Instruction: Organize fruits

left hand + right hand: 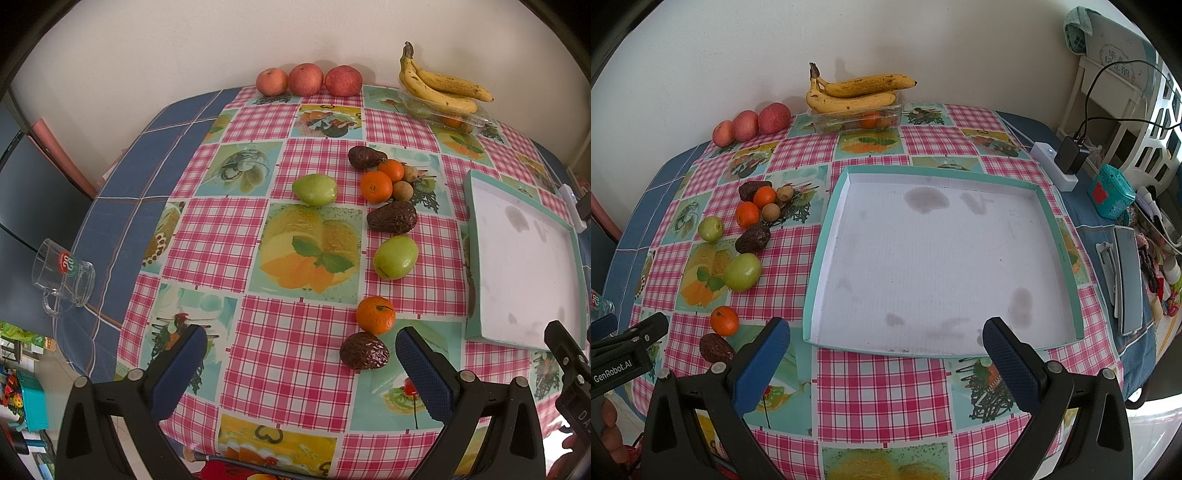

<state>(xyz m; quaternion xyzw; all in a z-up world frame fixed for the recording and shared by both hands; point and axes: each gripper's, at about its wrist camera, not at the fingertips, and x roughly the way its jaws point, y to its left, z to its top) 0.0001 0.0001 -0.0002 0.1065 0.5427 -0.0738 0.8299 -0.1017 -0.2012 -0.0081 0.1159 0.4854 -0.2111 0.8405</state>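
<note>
- Ok, both claws wide, holding nothing: left gripper [301,363], right gripper [886,350].
- Tray [827,236] bare, table's right half.
- Start w/ near-edge avocado [364,350]: straddle it, close gently, soft skin.

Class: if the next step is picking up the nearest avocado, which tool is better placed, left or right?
Left. The left tool is open with the avocado just ahead between its fingers. The right tool faces the tray, avocado off to its side.

the clear glass mug [62,275] lying on the blue cloth bears a red-and-green round logo reading "28". the black left gripper [618,363] body carries white lettering, "genrobot.ai".
</note>
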